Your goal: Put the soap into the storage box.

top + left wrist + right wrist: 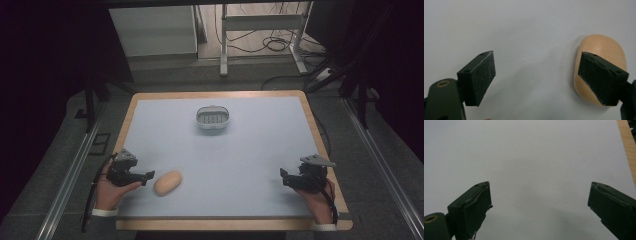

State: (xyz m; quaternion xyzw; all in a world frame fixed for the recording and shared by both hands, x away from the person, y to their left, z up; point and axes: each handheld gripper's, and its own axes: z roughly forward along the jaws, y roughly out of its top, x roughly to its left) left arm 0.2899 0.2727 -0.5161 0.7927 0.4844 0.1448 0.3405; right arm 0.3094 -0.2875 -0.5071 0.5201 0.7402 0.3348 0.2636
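Left gripper (145,178) low at counter's (250,150) near left, jaws wide, pointing at tan oval bun (167,182) lying just beside, untouched. Right gripper (284,176) at near right, level, jaws wide, empty. Hands gripping from below.

Black tools (148,176), grey plates, white cuffs

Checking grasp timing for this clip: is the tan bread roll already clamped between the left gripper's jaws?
No. The left gripper stands open, and the bread roll lies on the table beyond one jaw, not between the pads.
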